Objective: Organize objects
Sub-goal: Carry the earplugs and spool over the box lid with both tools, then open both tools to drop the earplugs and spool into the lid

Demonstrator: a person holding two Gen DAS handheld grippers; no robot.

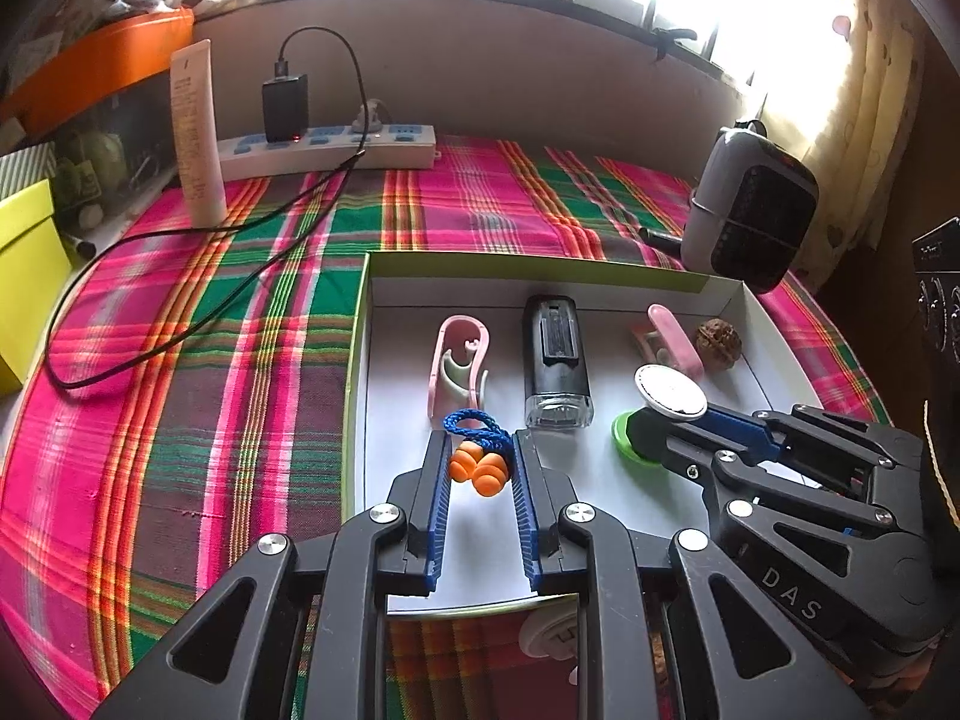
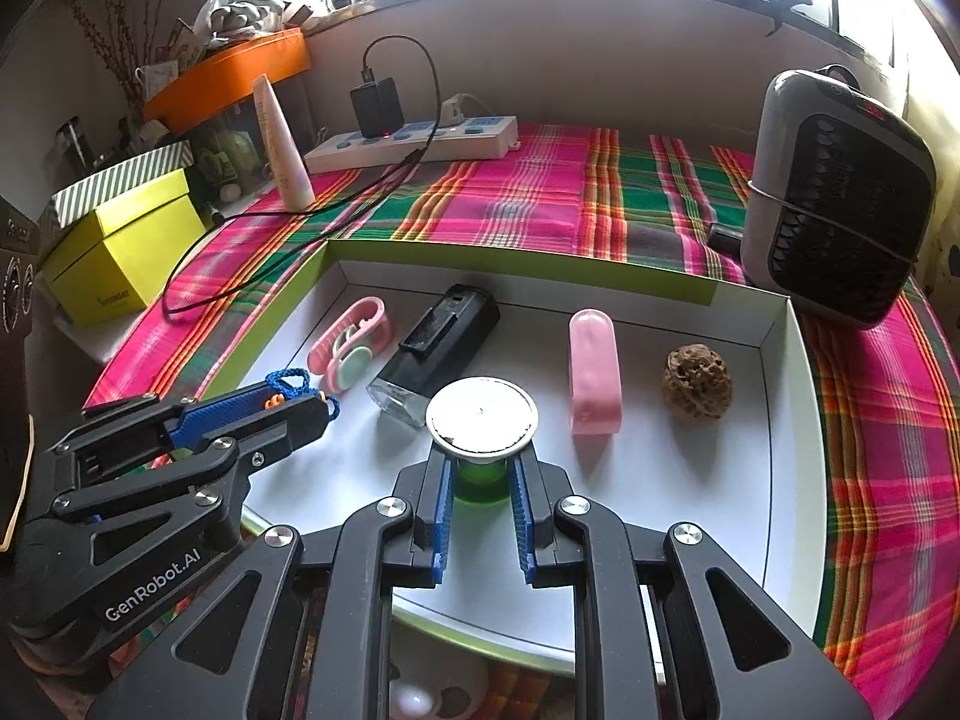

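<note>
A shallow white tray with green walls (image 1: 360, 324) (image 2: 780, 372) lies on the plaid cloth. Over its near left part my left gripper (image 1: 480, 450) is shut on orange earplugs (image 1: 477, 468) strung on a blue cord (image 1: 474, 423). To its right my right gripper (image 2: 480, 462) is shut on a green object with a round white top (image 2: 480, 414) (image 1: 669, 390). Lying on the tray floor are a pink clip (image 1: 459, 360) (image 2: 354, 345), a black and clear device (image 1: 555, 360) (image 2: 435, 348), a pink holder (image 1: 675, 336) (image 2: 594, 372) and a walnut (image 1: 717, 342) (image 2: 696, 381).
A white power strip (image 1: 327, 147) with a black charger and its cable (image 1: 180, 324) lies at the back. A cream tube (image 1: 195, 132) stands beside it. A yellow box (image 2: 126, 252) sits left, a grey and black fan heater (image 2: 834, 198) right.
</note>
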